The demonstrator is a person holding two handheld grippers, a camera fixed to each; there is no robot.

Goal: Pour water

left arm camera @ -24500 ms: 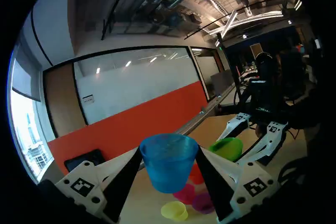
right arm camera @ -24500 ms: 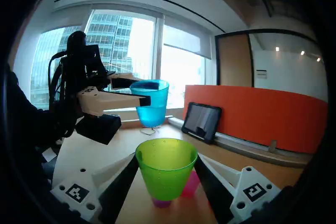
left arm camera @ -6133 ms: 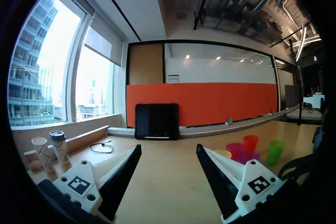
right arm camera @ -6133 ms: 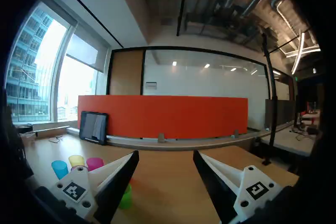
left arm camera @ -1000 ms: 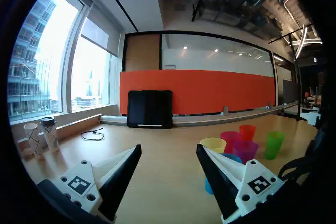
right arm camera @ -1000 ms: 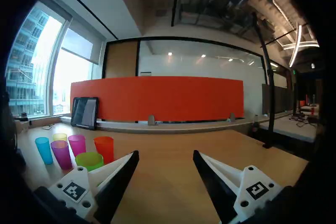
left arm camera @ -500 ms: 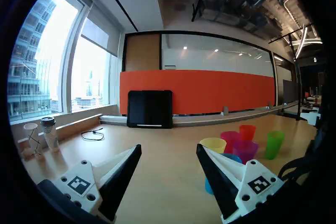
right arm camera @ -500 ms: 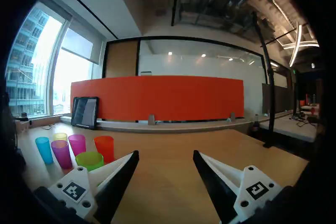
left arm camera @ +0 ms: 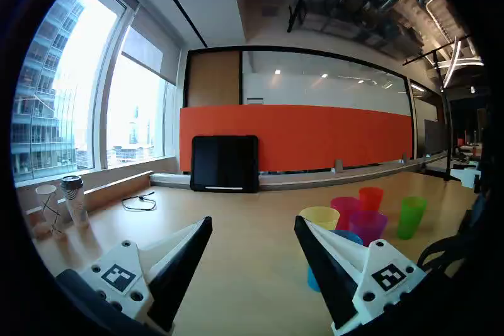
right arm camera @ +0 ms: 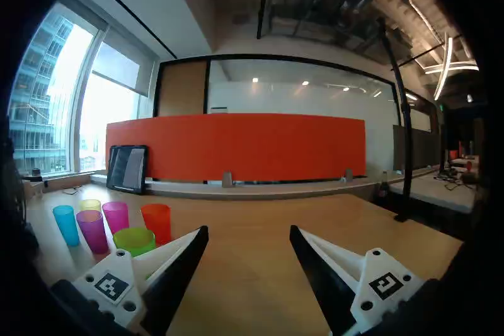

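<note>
Several plastic cups stand together on the wooden table. In the left gripper view the yellow cup (left arm camera: 320,217), pink cup (left arm camera: 344,208), red cup (left arm camera: 370,198), purple cup (left arm camera: 368,226) and green cup (left arm camera: 411,216) stand at the right, and the blue cup (left arm camera: 313,277) is half hidden behind the right finger. My left gripper (left arm camera: 252,230) is open and holds nothing. In the right gripper view the blue cup (right arm camera: 66,224), purple cup (right arm camera: 93,231), pink cup (right arm camera: 116,216), red cup (right arm camera: 156,223), yellow cup (right arm camera: 90,205) and green cup (right arm camera: 134,240) stand at the left. My right gripper (right arm camera: 248,237) is open with nothing between its fingers.
A dark tablet (left arm camera: 225,163) leans against the orange partition (left arm camera: 315,135) at the table's far edge. Two paper coffee cups (left arm camera: 66,198) and a cable (left arm camera: 137,200) lie near the window ledge. Another desk (right arm camera: 435,192) stands to the right.
Nothing has visibly moved over the last second. About 24 seconds ago my grippers held the blue and green cups; both cups now stand on the table.
</note>
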